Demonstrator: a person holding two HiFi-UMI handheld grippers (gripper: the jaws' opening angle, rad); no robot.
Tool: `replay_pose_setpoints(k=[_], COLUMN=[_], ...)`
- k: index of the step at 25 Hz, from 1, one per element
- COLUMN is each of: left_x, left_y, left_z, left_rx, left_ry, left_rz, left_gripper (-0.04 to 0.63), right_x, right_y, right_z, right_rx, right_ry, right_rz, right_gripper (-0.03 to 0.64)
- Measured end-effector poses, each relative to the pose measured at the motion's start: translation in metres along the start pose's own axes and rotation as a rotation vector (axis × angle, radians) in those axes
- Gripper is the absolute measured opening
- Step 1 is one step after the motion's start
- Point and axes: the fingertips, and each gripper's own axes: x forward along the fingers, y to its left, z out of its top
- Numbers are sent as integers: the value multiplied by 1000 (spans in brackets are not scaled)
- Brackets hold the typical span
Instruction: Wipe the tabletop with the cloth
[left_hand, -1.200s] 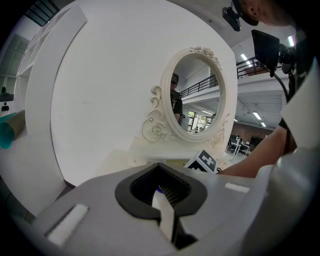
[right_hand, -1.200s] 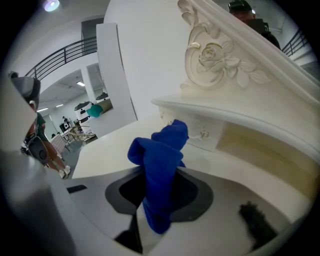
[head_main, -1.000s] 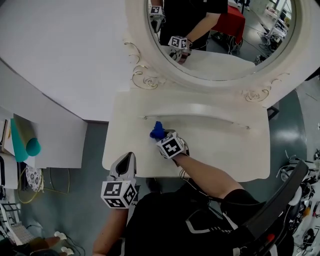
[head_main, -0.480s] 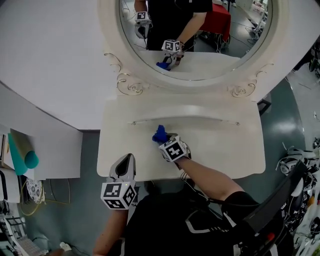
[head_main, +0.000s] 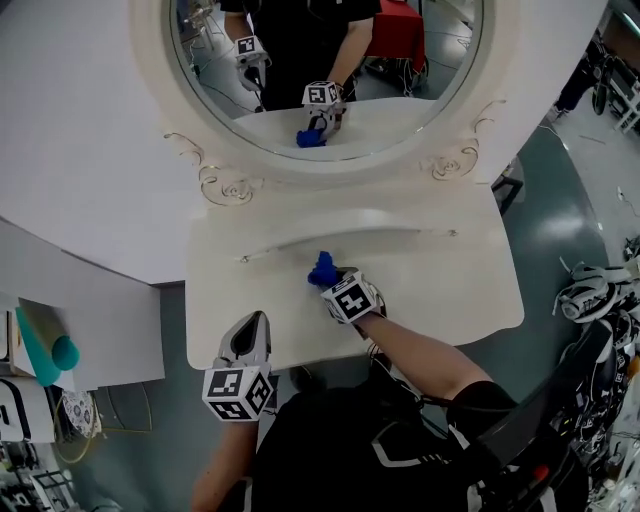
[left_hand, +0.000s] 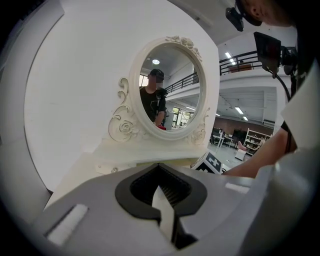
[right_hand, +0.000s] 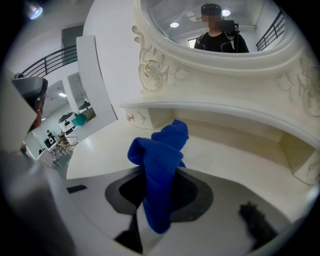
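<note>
Looking down in the head view, the right gripper (head_main: 334, 279) is over the middle of the white desk (head_main: 450, 290), with a bunched blue cloth (head_main: 322, 268) sticking out of its tip toward the curved back ledge. The left gripper (head_main: 252, 328) hangs over the desk's near left edge, well apart from the cloth. An oval mirror (head_main: 400, 50) behind the desk reflects both grippers and the cloth. In the left gripper view, the left jaws are pressed together with nothing between them; the desk (left_hand: 150, 152) and mirror (left_hand: 170, 85) lie ahead, and the right gripper's marker cube (left_hand: 212, 162) shows at right. In the right gripper view, the right jaws are pinching the cloth (right_hand: 160, 165), which runs down through the gap and bulges out ahead above the desk (right_hand: 235, 155). Whether the cloth touches the desk cannot be told.
</note>
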Motion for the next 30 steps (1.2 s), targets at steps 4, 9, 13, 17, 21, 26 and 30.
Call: replay_pose_setpoints(k=[4,9,13,17,21,26,30], left_x=[8,18,29,40,51,62,71], left_y=[-16,-36,-51,-67,-81,-95,-109], left_z=[2,1,4,5,6,8,11], left_rx=[18,33,49,60,71,72,84], left_ry=[2,9,11,15,22,24,25], left_rz=[-35,-75,-107,-141,-169,-201,-220], left_gripper=[9,9,9,9,9,9,9], right_x=[-15,-34,-49,-64,-78,-92,-107], right_y=[-21,-45,-67,-88,-105,-125,-143], right_z=[-10,-24,-35,-45,-56,-65,-76], right_rx=[28,62,89,113,142,167,192], right_ry=[0,-6,-17,-33,-13,-24,-21], right_rz=[-37,-80,-118,-152,-183,-217,-244], right_gripper=[123,124,123,123,123,123,123])
